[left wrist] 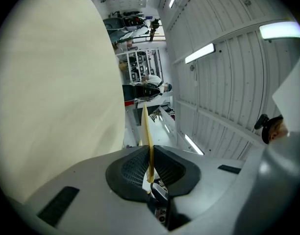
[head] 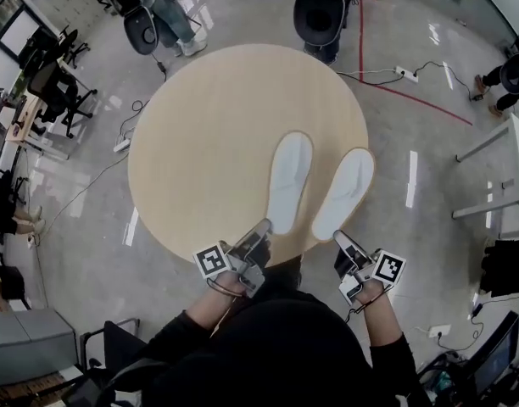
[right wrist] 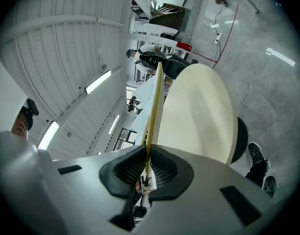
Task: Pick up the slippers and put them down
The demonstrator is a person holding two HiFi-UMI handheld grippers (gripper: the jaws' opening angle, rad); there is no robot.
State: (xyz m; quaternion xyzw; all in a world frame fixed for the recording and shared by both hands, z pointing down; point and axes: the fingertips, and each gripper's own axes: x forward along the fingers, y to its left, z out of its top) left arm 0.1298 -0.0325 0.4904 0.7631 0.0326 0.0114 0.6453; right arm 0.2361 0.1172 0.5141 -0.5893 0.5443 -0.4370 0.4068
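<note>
The left gripper (head: 259, 230) is pinching the near edge of the left slipper (head: 289, 181), and the right gripper (head: 339, 239) is pinching the right slipper (head: 344, 192). Both slippers are stretching flat ahead of the grippers, side by side over the near side of the table (head: 200, 142).

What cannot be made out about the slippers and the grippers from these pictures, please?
- Head view: whether the left slipper and right slipper rest on the table or hang just above it; the steep downward look hides any gap.
- Head view: each slipper's heel end, covered by the left gripper and right gripper.
- Both gripper views: the slippers' shape; each shows edge-on as a thin yellow strip.
</note>
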